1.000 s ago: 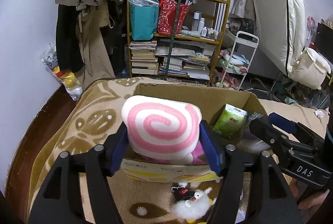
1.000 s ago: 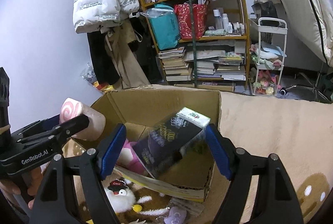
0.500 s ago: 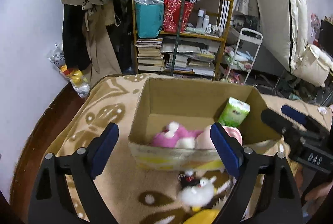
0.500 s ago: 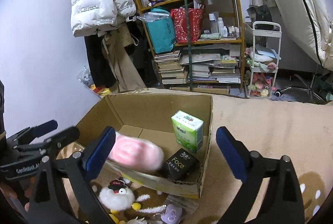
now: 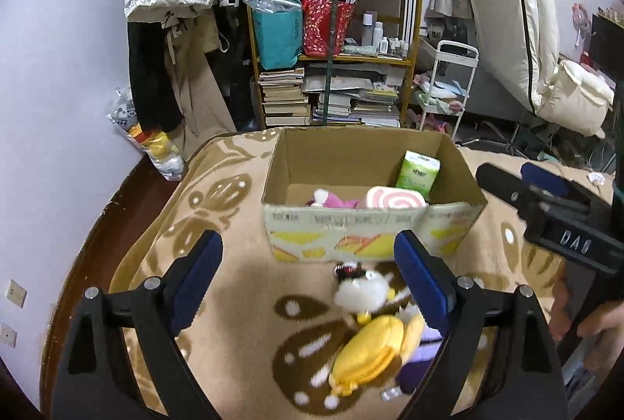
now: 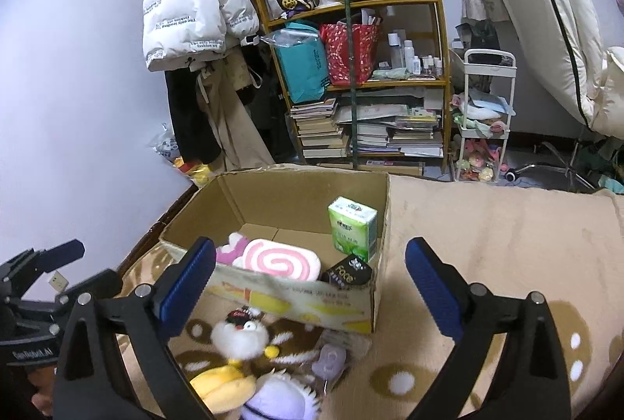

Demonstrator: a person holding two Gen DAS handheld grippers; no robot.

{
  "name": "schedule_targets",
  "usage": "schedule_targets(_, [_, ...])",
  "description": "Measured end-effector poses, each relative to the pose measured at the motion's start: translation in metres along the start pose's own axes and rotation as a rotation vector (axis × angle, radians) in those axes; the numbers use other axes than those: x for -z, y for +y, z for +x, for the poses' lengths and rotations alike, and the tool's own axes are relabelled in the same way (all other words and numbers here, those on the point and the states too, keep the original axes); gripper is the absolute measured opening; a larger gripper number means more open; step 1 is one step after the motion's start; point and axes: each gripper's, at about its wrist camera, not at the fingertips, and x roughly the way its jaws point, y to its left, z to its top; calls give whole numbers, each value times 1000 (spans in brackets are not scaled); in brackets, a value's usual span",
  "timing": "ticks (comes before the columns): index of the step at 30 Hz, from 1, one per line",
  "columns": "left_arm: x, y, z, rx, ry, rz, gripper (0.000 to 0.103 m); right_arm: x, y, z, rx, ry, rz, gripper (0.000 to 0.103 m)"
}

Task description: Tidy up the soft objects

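Cluttered bedroom: a bookshelf (image 5: 331, 53) against the far wall, and a tan patterned blanket (image 5: 218, 209) carrying a cardboard box (image 5: 370, 229). Inside the box lie a pink swirl cushion (image 6: 279, 260), a pink plush (image 5: 331, 199), a green tissue pack (image 6: 353, 227) and a black pack (image 6: 347, 273).

Both claws stand wide and empty. The left claw (image 5: 308, 287) has just been opening, with nothing between its jaws; the right claw (image 6: 310, 293) likewise has just been opening and holds nothing.

Left to sort, on the blanket just in front of the box's near wall, are a white fluffy toy (image 5: 362, 291), a yellow plush (image 5: 370, 353) and a purple plush (image 6: 279, 398), bunched together and touching.

The white toy lies below and ahead of both claws, toward the right jaw of the left claw and the left jaw of the right claw. The left claw looks a little nearer to it. The yellow plush's long axis runs diagonally, from lower left to upper right in the left view, so a grip across it would likely need a slight wrist roll.
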Motion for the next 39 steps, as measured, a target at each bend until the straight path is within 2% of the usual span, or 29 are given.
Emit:
schedule_targets(11, [35, 4, -33, -6, 12, 18, 89, 14, 13, -46, 29, 31, -23, 102])
schedule_targets(21, [48, 12, -45, -20, -15, 22, 89, 37, 25, -66, 47, 70, -32, 102])
schedule_targets(32, [55, 18, -35, -16, -10, 1, 89, 53, 15, -59, 72, 114, 13, 102])
schedule_targets(39, [57, 13, -27, -10, 4, 27, 89, 57, 12, -46, 42, 144, 34, 102])
